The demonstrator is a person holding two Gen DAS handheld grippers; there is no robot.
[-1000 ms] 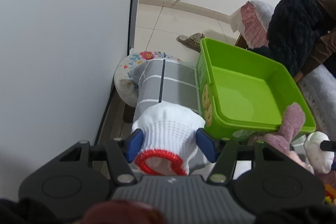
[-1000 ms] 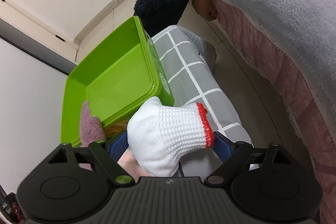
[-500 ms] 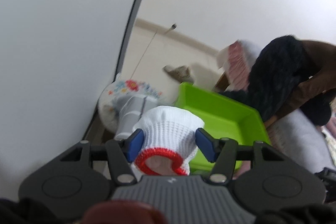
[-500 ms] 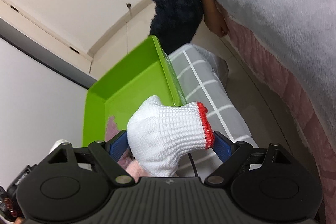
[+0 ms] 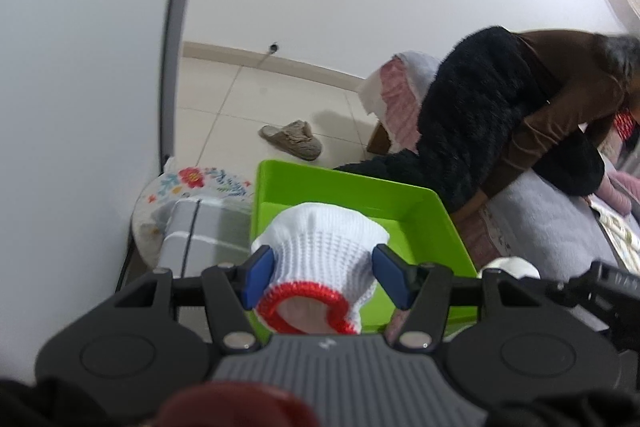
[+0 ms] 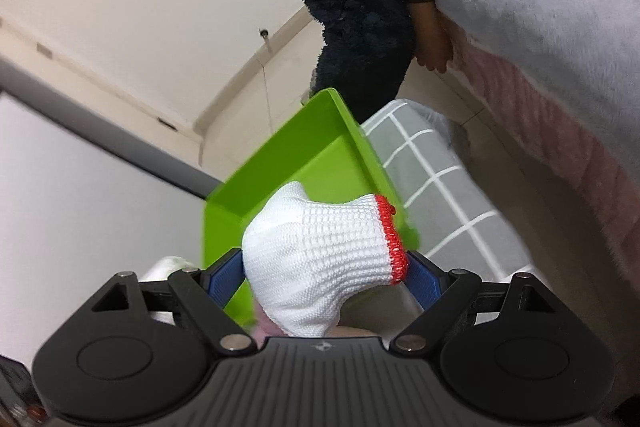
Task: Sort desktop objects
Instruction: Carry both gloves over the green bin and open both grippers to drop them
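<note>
A white glove with a red cuff is seen between the blue pads of the left gripper. A second glove is seen between the pads of the right gripper. In both views the pads stand wide apart at the gloves' sides. Whether the knit is pinched or merely framed cannot be told, so the state of each gripper is left undecided.

A green bin lies just ahead of and below the left gripper, its open mouth upward. In the right view the bin is seen ahead and a little to the left, tilted across the frame. Its inside, where visible, appears bare. The long axis of the bin runs away from the left gripper, so a forward and downward move would carry a glove over the near rim. The left gripper is judged the nearer, since its glove already overlaps the bin's floor in the view.

A grey checked cushion lies just left of the bin, on a floral stool by the wall. To the right, a seated person and a bed narrow the room. Open space is left mostly straight ahead, above the bin. A plush toy is partly seen to the right of the left gripper.
</note>
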